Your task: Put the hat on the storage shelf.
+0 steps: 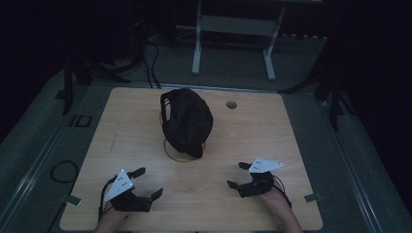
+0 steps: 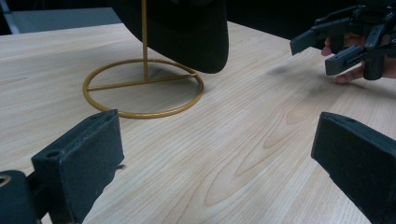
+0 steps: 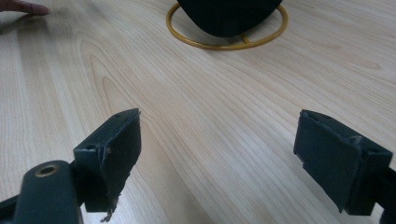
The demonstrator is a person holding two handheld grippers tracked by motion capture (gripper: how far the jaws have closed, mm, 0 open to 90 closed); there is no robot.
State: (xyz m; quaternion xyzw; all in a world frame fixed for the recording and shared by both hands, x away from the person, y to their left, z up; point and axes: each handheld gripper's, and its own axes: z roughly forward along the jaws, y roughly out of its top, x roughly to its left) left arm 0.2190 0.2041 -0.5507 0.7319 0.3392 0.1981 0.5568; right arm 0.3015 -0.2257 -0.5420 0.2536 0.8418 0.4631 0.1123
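My left tool (image 1: pixel 149 183) and right tool (image 1: pixel 238 175) gape wide, empty, on the tabletop (image 1: pixel 252 131); from above, a black cap (image 1: pixel 187 121) hides its gold stand (image 2: pixel 142 88).

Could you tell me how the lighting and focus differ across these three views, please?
High view: dim, the surroundings nearly black, the black cap losing detail. Left gripper view: brighter, the wood grain crisp, the right hand-held gripper slightly soft. Right gripper view: evenly lit table, the gold stand ring sharp.
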